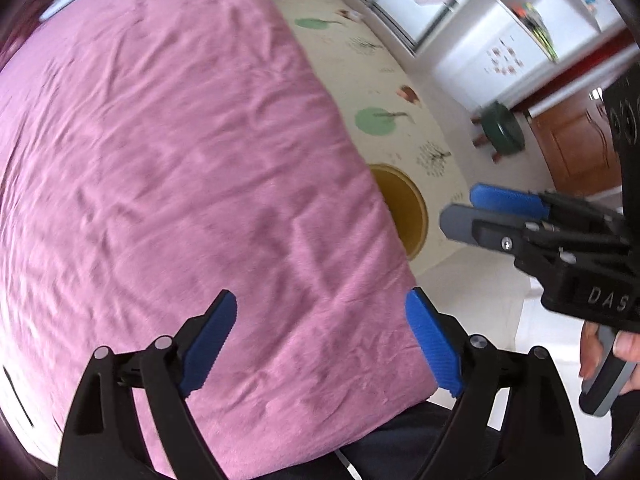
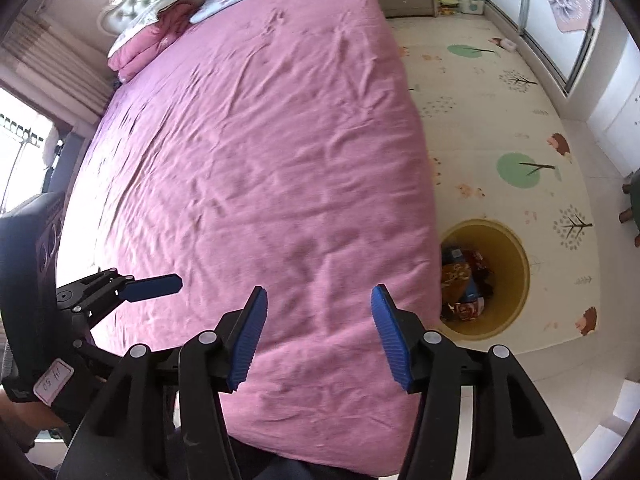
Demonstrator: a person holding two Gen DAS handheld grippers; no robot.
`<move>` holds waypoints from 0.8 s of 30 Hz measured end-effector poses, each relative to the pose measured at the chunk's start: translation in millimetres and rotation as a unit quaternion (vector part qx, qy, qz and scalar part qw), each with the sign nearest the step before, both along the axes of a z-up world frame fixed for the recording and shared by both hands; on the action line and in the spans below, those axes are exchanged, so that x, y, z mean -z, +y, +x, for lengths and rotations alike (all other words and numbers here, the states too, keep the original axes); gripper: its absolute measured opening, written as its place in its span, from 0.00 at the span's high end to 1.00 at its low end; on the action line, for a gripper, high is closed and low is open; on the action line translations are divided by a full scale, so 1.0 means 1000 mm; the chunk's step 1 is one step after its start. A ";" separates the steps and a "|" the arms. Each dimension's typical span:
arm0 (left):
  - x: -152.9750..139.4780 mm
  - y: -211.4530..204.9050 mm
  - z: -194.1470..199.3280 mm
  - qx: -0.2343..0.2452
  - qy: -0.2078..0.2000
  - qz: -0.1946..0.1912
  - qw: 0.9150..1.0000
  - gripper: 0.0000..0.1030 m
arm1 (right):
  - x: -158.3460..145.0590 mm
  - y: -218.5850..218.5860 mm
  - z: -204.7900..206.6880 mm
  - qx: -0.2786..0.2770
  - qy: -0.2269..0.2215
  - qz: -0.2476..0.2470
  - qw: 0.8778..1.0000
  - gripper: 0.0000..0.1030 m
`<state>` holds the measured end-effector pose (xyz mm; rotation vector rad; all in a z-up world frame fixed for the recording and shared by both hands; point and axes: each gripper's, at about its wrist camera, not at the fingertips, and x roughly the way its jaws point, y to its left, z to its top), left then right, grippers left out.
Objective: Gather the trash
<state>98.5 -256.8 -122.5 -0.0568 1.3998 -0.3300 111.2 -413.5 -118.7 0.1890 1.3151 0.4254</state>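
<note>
The left gripper (image 1: 320,340) sits at the bottom of the left wrist view with its blue pads spread wide and nothing between them, only the wrinkled pink bedspread (image 1: 180,160) below. The right gripper (image 2: 318,336) fills the bottom of the right wrist view, its jaws parted as well and holding nothing, above the same bedspread near the foot of the bed. At the right edge of the left wrist view a hand (image 1: 608,360) grips the right gripper's handle. The yellow bin (image 2: 520,276) stands on the patterned floor mat (image 2: 500,120), just beside the bed's edge, in the lower right of the right wrist view. Inside it lies the trash (image 2: 466,280), a heap of colourful wrappers. A dark green stool (image 1: 502,128) stands in the upper right of the left wrist view.
</note>
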 end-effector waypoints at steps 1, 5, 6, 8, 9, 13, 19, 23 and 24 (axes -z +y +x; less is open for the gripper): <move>-0.001 0.007 -0.002 -0.008 -0.001 -0.001 1.000 0.17 | -0.001 0.005 -0.001 -0.004 -0.001 -0.001 1.000 0.48; -0.004 0.028 -0.011 -0.034 -0.001 -0.005 0.999 0.17 | -0.009 0.023 -0.006 -0.015 -0.005 -0.001 1.000 0.48; -0.005 0.033 -0.013 -0.039 -0.003 -0.007 0.999 0.17 | -0.011 0.024 -0.006 -0.016 -0.006 -0.001 1.000 0.48; -0.007 0.040 -0.015 -0.047 -0.005 -0.011 0.999 0.17 | -0.015 0.029 -0.007 -0.015 -0.006 0.000 1.000 0.48; -0.009 0.044 -0.016 -0.051 -0.008 -0.011 0.999 0.17 | -0.016 0.030 -0.007 -0.013 -0.004 -0.004 1.000 0.48; -0.021 0.054 -0.019 -0.068 -0.028 -0.012 0.997 0.11 | -0.029 0.038 -0.011 -0.008 -0.005 -0.020 1.000 0.47; -0.053 0.073 -0.026 -0.104 -0.080 -0.010 0.991 0.06 | -0.053 0.044 -0.021 0.014 -0.030 -0.009 0.999 0.34; -0.078 0.084 -0.035 -0.127 -0.131 0.000 0.983 0.04 | -0.074 0.046 -0.029 0.027 -0.062 -0.001 0.998 0.25; -0.084 0.087 -0.038 -0.136 -0.140 0.003 0.981 0.04 | -0.080 0.047 -0.031 0.030 -0.069 0.005 0.997 0.23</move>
